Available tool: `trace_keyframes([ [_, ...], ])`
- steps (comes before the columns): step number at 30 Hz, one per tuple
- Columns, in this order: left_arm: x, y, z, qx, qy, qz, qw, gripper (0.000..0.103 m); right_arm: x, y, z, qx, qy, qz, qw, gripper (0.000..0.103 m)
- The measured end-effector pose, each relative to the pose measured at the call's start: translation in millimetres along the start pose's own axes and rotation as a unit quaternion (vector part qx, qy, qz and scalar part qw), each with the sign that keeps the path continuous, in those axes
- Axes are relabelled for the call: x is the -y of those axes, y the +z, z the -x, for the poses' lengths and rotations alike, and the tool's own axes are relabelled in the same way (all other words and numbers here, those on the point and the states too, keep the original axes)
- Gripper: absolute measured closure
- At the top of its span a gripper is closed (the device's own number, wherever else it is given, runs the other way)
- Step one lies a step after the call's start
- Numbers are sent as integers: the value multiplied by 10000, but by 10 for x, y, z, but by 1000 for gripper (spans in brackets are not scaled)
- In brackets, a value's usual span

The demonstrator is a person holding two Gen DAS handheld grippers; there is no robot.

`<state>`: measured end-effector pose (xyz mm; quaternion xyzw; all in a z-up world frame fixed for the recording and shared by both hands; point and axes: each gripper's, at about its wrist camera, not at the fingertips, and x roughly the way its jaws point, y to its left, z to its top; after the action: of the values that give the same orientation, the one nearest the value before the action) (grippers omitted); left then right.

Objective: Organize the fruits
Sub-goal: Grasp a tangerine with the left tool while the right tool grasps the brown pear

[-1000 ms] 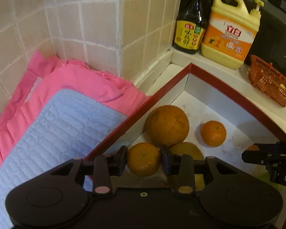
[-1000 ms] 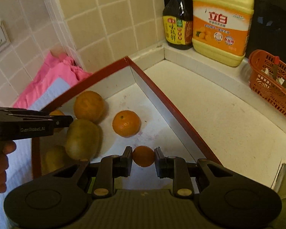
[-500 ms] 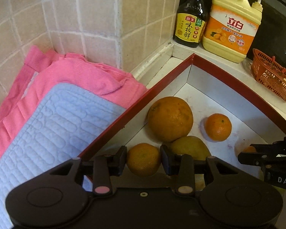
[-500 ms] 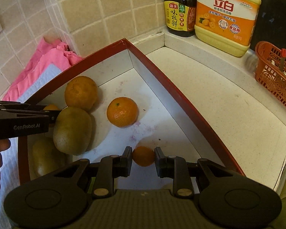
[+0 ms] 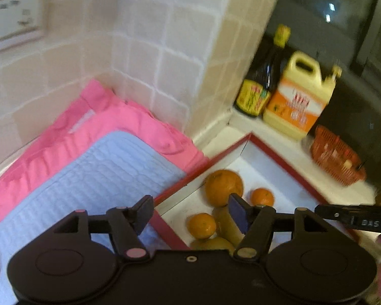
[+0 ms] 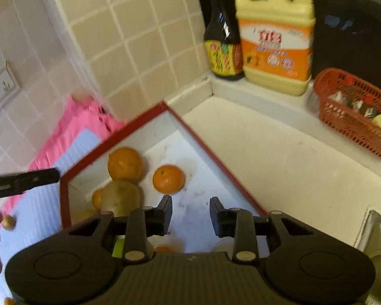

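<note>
Now that both tangerines (image 5: pixel 201 225) sit released in the red-rimmed tray (image 5: pixel 284 157), the left gripper (image 5: pixel 190 209) and right gripper (image 6: pixel 190 211) are opening empty above it, two fruits sorted.

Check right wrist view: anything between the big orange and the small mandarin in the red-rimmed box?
Nothing: in the right wrist view, only bare white box floor separates the big orange from the small mandarin.

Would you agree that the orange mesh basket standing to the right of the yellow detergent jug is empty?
Not quite: the orange mesh basket does stand right of the yellow detergent jug, but it is not empty. The right wrist view shows several small items lying inside it; they are too blurred to identify.
</note>
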<state>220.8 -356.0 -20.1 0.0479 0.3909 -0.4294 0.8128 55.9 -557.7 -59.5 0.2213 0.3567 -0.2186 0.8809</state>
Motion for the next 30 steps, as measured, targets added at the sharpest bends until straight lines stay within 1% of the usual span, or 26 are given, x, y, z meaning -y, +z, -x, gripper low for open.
trace_keyframes([
  [3,-57,-41,394,348,40,143,9993,25,26,47,181,179,21,-56,9998,63],
  [6,-134,-77,821,682,272,221,9971,25,12,87,368,379,103,-100,9992,59],
  [8,-204,-82,1109,908,401,331,9945,25,-32,107,478,517,194,-137,9984,50],
  [10,-252,-99,1417,1187,585,384,9905,25,-108,125,543,610,353,-164,9974,46],
  [13,-331,-173,1931,1612,948,355,9817,23,-313,120,598,619,705,-87,9956,45],
  [15,-388,-251,2206,1785,1218,304,9759,23,-489,90,604,585,864,43,9945,44],
  [16,-417,-300,2328,1844,1363,277,9729,23,-594,65,601,566,934,109,9940,41],
  [17,-449,-355,2448,1883,1514,262,9700,23,-700,39,591,540,1005,161,9933,38],
  [19,-545,-492,2654,1908,1773,295,9650,22,-931,-10,546,448,1166,273,9918,36],
  [23,-778,-763,2905,1898,1949,664,9600,22,-1408,-105,434,198,1446,601,9875,36],
  [26,-894,-980,2986,1886,2168,783,9546,22,-1792,-183,359,20,1610,918,9827,36],
  [28,-979,-1133,2997,1782,2256,845,9540,22,-2063,-236,307,-59,1695,1175,9785,33],
  [29,-1015,-1209,2961,1683,2266,869,9554,22,-2176,-258,281,-89,1712,1280,9768,30],
  [30,-1045,-1283,2927,1583,2270,902,9567,22,-2290,-288,255,-114,1729,1373,9753,29],
])
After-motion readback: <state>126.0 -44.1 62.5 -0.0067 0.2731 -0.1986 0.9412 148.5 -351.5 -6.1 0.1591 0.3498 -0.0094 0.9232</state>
